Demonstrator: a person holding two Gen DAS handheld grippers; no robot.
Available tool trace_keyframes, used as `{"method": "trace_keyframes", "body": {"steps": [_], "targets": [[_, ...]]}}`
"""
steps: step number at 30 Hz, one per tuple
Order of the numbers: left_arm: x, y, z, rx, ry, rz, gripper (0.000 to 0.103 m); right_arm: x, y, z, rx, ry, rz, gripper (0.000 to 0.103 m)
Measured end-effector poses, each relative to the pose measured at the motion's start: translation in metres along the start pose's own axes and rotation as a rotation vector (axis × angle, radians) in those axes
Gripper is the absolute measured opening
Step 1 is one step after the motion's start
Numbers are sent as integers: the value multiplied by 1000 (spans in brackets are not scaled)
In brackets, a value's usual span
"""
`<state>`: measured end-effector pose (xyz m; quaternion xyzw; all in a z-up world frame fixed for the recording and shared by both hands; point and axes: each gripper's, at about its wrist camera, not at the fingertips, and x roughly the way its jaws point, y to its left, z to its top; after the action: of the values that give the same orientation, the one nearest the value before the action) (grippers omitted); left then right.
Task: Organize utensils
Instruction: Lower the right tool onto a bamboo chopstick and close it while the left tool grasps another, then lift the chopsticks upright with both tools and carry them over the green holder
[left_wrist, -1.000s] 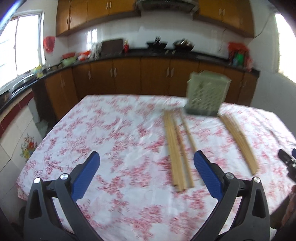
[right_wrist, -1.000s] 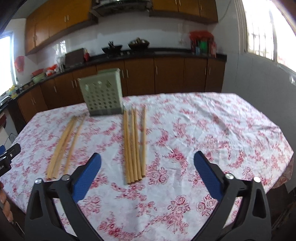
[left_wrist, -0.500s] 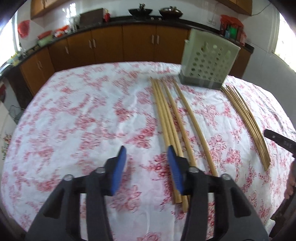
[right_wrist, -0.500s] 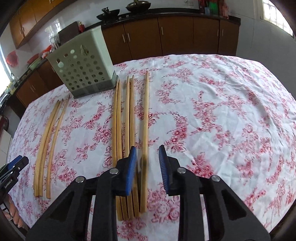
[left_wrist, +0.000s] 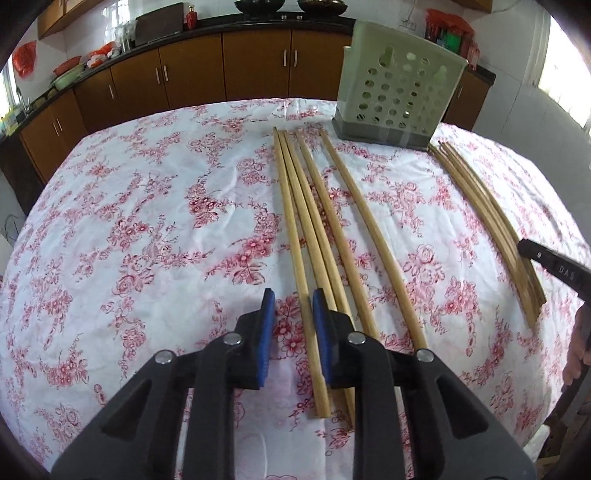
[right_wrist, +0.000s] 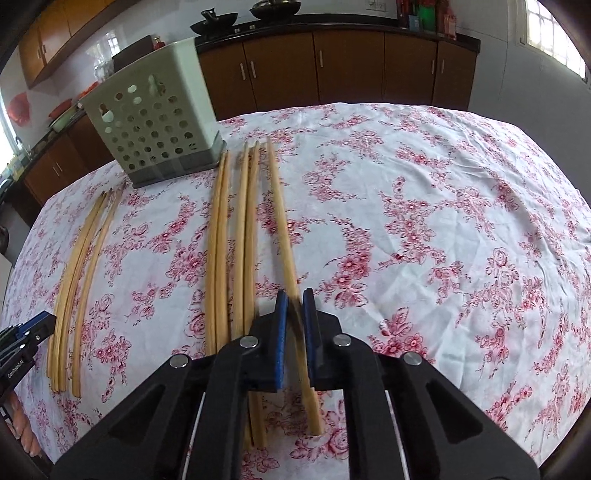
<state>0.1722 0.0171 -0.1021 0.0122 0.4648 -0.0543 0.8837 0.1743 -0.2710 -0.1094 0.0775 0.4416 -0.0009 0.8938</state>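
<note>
Two groups of long bamboo chopsticks lie on the floral tablecloth. In the left wrist view my left gripper (left_wrist: 293, 301) straddles the leftmost chopstick (left_wrist: 291, 229) of the near group; a gap still shows on both sides of it. In the right wrist view my right gripper (right_wrist: 294, 301) is closed around the rightmost chopstick (right_wrist: 282, 229) of its group, pads against it near its near end. A pale green perforated utensil holder (left_wrist: 399, 98) stands at the far end of the chopsticks, and shows in the right wrist view (right_wrist: 155, 122).
A second chopstick bundle (left_wrist: 487, 225) lies at right in the left view, with the other gripper's tip (left_wrist: 550, 262) over it. Brown kitchen cabinets (right_wrist: 332, 70) line the wall behind the table. The tablecloth (right_wrist: 461, 221) spreads wide to the right.
Both grippers have dropped toward the table and narrowed from wide open. The left now straddles the leftmost chopstick; the right has closed on the rightmost chopstick of its group.
</note>
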Motion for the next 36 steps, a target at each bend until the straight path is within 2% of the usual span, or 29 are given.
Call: {"method": "trace_keyframes", "body": {"steps": [4, 9, 14, 17, 21, 27, 36], "targets": [[3, 5, 4, 5, 3, 33, 13, 4, 4, 3, -23, -9, -15, 10], [14, 39, 20, -53, -10, 90, 12, 8, -16, 12, 29, -30, -46, 8], [19, 66, 30, -98, -36, 69, 12, 13, -31, 20, 44, -49, -75, 8], [18, 66, 28, -88, -52, 64, 12, 15, -30, 21, 28, -63, -84, 8], [14, 61, 20, -77, -68, 12, 12, 15, -28, 19, 14, -75, -83, 8], [10, 50, 13, -16, -56, 14, 12, 8, -29, 12, 13, -57, -45, 8], [4, 46, 2, 24, -62, 51, 9, 0, -27, 0, 1, -57, -54, 8]]}}
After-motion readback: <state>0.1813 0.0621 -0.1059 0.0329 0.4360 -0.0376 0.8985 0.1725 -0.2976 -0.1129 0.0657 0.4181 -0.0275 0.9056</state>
